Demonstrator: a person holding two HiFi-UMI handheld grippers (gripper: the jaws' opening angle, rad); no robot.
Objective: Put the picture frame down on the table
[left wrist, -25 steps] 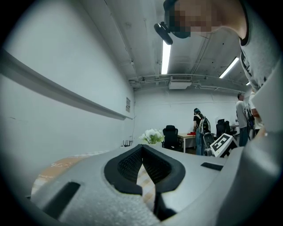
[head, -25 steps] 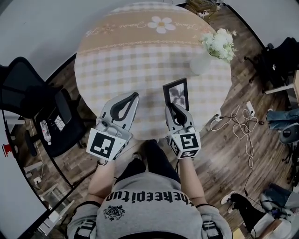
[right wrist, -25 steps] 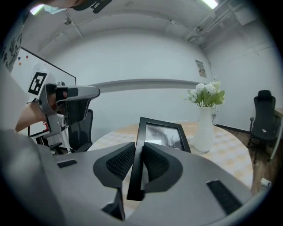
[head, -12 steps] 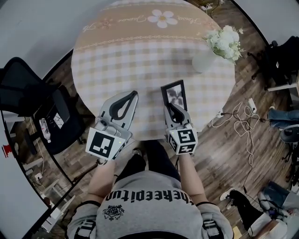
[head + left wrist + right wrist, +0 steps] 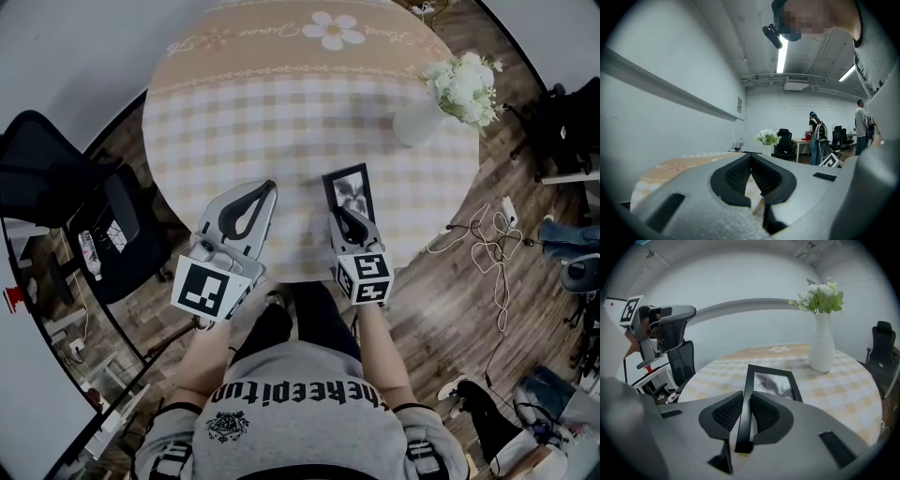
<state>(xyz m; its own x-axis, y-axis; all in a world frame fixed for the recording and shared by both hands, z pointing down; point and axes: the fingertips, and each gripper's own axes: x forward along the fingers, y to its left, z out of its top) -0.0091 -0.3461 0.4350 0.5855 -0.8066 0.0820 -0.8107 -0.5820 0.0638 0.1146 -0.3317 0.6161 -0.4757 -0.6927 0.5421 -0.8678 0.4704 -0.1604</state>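
Round checked counter (image 5: 234, 103); vase of white flowers (image 5: 418, 122) near its edge; picture frame (image 5: 349, 190) clamped in right gripper (image 5: 345, 215); left gripper (image 5: 268, 187) alongside.

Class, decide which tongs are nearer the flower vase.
Right. The right tongs, gripping the picture frame, sit down-left of the vase; the left tongs sit farther left.

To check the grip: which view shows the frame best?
Right gripper view: the frame is close, its edge clamped by the right gripper. Head view shows it small, from above; left gripper view, nothing clear.
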